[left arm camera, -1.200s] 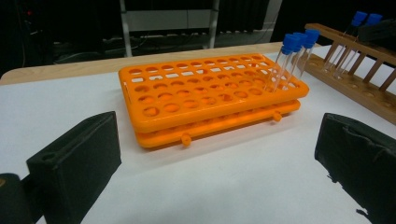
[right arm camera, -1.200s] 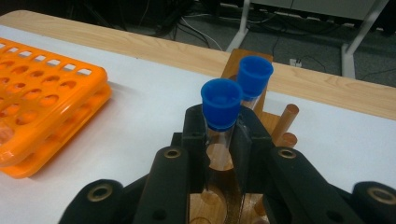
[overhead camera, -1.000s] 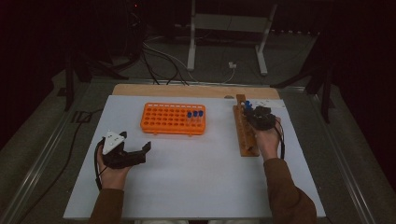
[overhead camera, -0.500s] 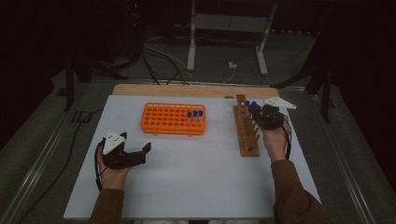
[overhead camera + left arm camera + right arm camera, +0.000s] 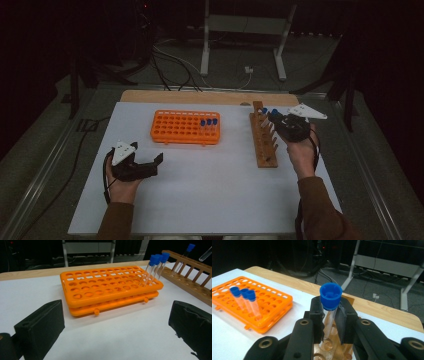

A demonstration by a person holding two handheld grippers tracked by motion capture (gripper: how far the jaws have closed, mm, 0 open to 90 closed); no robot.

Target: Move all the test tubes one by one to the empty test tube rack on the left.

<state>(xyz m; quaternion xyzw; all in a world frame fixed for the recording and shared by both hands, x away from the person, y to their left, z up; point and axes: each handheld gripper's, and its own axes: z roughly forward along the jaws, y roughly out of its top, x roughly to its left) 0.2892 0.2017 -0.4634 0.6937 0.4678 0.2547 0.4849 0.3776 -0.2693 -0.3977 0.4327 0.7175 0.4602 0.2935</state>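
An orange tube rack (image 5: 185, 127) lies at the middle back of the white table, with three blue-capped tubes (image 5: 209, 122) standing at its right end. A wooden rack (image 5: 263, 136) runs lengthwise on the right. My right gripper (image 5: 278, 119) hovers at the wooden rack's far end, shut on a clear blue-capped tube (image 5: 330, 295). That tube's lower end hangs just above a hole in the wooden rack (image 5: 329, 346). Another blue-capped tube (image 5: 188, 250) stands at the wooden rack's far end. My left gripper (image 5: 152, 165) rests open at the front left, aimed at the orange rack (image 5: 105, 287).
The white sheet (image 5: 210, 185) covers the table, with a bare wooden strip (image 5: 200, 96) along the far edge. Cables and a metal stand (image 5: 240, 40) lie on the dark floor beyond. Most holes of the orange rack (image 5: 267, 302) hold nothing.
My right gripper has shifted slightly right and turned at the wooden rack's far end, still holding the tube. The left gripper has not moved.
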